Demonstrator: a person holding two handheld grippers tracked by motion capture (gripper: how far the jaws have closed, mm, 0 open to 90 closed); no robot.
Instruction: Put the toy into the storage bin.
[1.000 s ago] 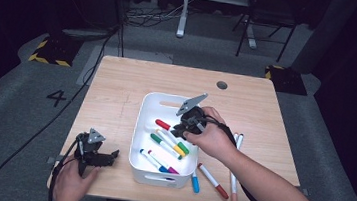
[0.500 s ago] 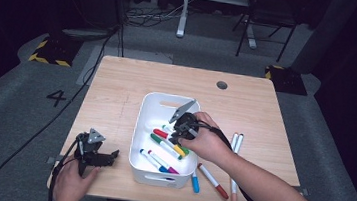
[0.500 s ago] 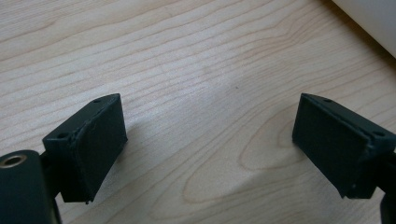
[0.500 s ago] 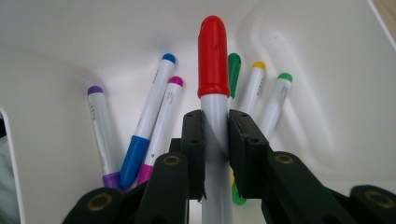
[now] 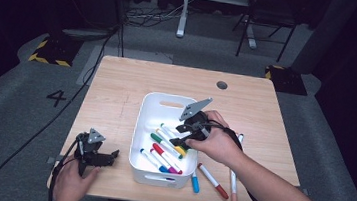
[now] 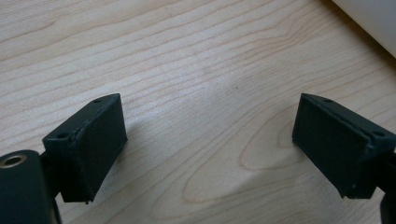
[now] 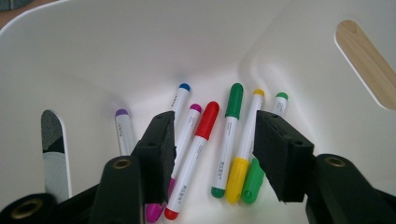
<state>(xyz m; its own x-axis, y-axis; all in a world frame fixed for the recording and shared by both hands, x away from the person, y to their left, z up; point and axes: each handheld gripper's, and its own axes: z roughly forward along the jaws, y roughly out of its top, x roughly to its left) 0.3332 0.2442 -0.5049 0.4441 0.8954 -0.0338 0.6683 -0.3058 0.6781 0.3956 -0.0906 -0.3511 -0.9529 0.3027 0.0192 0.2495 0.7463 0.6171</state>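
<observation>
The right tongs [image 5: 178, 141] are held over the white plastic bin [image 5: 151, 108] in the middle of the wooden tabletop [image 5: 117, 89], pointing down into it. In the right gripper view the right tongs [image 7: 212, 154] have just been opening and now stand partly apart; nothing is pressed between the pads, and the markers lie loose on the bin floor below them. Seven markers can be counted there: a purple-capped one [image 7: 123, 130] nearest the bin's slot handle, a blue-capped one [image 7: 179, 100], a magenta one [image 7: 184, 133], a red one [image 7: 196, 151], a dark green one [image 7: 229, 135], a yellow one [image 7: 243, 154] and a light green one [image 7: 275, 105] partly hidden behind the right-hand pad. The yellow and light green markers lie touching side by side.

On the tabletop just outside the bin's near right corner, three more markers are seen in the high view: a blue-capped marker [image 5: 195, 181], a red-capped marker [image 5: 213, 180] and what looks like an orange-capped marker [image 5: 233, 184], though its cap colour is hard to judge at this distance.

The left tongs [image 5: 108, 156] rest near the tabletop's front left edge, well apart from the bin. In the left gripper view the left tongs [image 6: 210, 149] are spread wide over bare wood, with nothing between them.
</observation>
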